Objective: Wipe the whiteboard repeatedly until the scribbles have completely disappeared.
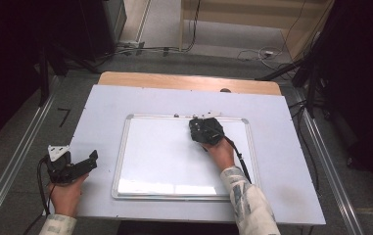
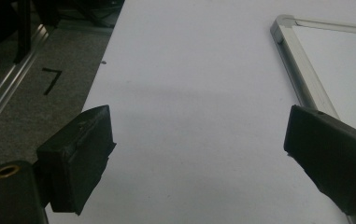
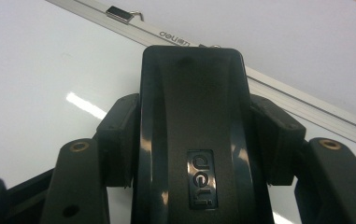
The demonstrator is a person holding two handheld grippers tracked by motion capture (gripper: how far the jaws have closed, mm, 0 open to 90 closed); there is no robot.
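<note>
The table [image 1: 282,161] carries a whiteboard [image 1: 164,161] lying flat at its centre, long side toward the person.

The right forearm enters from the bottom edge and extends forward and slightly left over the board, sleeve to the wrist. The right hand [image 1: 221,152] grips its tool from behind, wrist nearly straight. The right gripper [image 1: 204,128] sits over the board's upper right area, just inside the top frame rail. Its jaws are clamped on a black eraser [image 3: 192,126], one pad against each long side; the eraser's front end reaches close to the rail.

The left hand [image 1: 65,191] rests at the table's left edge, well apart from the board. The left gripper [image 2: 199,149] points forward and right, low over the bare table. Its jaws stand wide apart with nothing between them.
</note>
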